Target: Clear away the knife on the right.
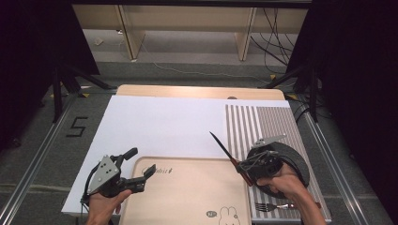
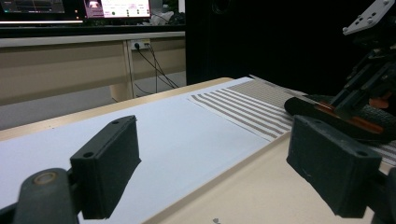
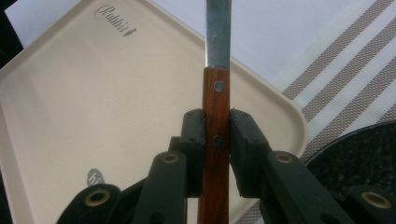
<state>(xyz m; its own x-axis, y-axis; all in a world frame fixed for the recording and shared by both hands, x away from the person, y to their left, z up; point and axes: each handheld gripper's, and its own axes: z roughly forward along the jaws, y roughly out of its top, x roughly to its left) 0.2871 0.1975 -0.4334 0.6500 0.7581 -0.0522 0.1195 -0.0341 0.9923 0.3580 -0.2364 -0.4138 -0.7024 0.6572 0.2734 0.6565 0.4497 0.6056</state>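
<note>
The knife (image 3: 216, 112), stiff and light, is clamped by the right tool (image 3: 216, 154) at its smooth wooden handle; the sharp blade is avoided

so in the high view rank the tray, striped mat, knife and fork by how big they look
1. Tray and striped mat: look much alike and both run partly hidden or out of frame, so unranked.
2. Knife, held in the right gripper.
3. Fork.

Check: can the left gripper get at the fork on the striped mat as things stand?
Probably not directly. The fork lies at the striped mat's near edge, beside the right hand. The left gripper, open, sits across the tray; the right gripper, holding the knife, stands between.
</note>
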